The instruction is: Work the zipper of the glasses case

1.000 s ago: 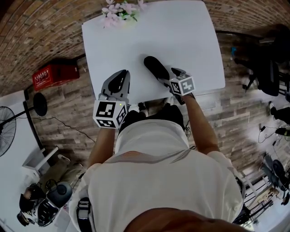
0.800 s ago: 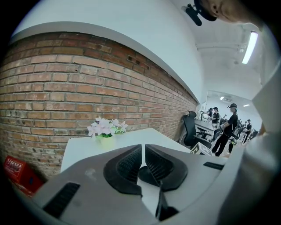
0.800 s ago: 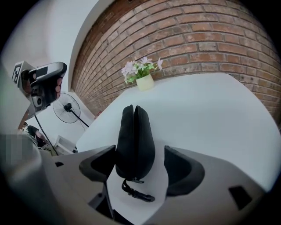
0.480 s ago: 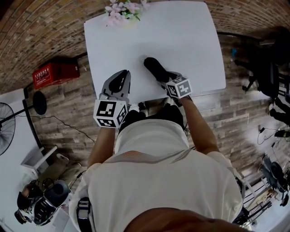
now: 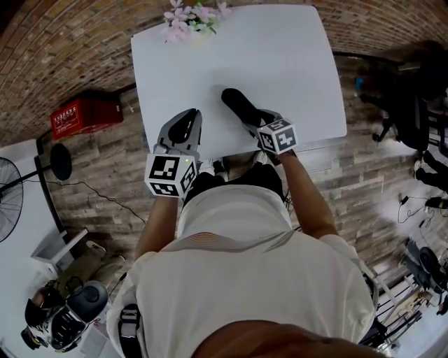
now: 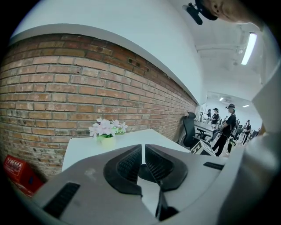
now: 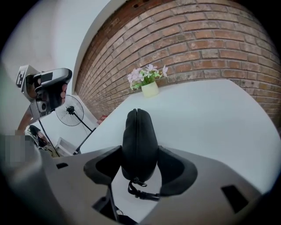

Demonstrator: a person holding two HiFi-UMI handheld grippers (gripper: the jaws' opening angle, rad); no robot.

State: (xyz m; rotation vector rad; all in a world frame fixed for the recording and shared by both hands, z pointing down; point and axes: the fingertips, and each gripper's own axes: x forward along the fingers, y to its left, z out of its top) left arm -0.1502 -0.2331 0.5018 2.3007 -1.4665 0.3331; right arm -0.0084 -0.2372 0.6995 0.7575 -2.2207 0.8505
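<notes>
The left tongs (image 6: 143, 153) are fully closed: the two ribbed pads meet at their tips and hold nothing. They sit over the near left part of the white rectangular counter (image 5: 280, 63) and point toward its far side.

The right tongs (image 7: 139, 151) have just been closing and now grip the black oval hard-shell glasses case (image 7: 138, 132). One pad presses on each long side of the case at its near end. The case stands on edge with its zipper seam (image 7: 133, 117) facing up. It extends away from the tongs toward the far left, over the near middle of the counter. Whether its underside touches the counter cannot be told.

The zipper pull with short black cord (image 7: 141, 191) hangs from the near end of the case, below the pads. The case lies just right of the left tongs and is not touched by them.

A small pot of pale pink flowers (image 5: 189, 17) stands at the far left corner of the counter, well apart from the case.
</notes>
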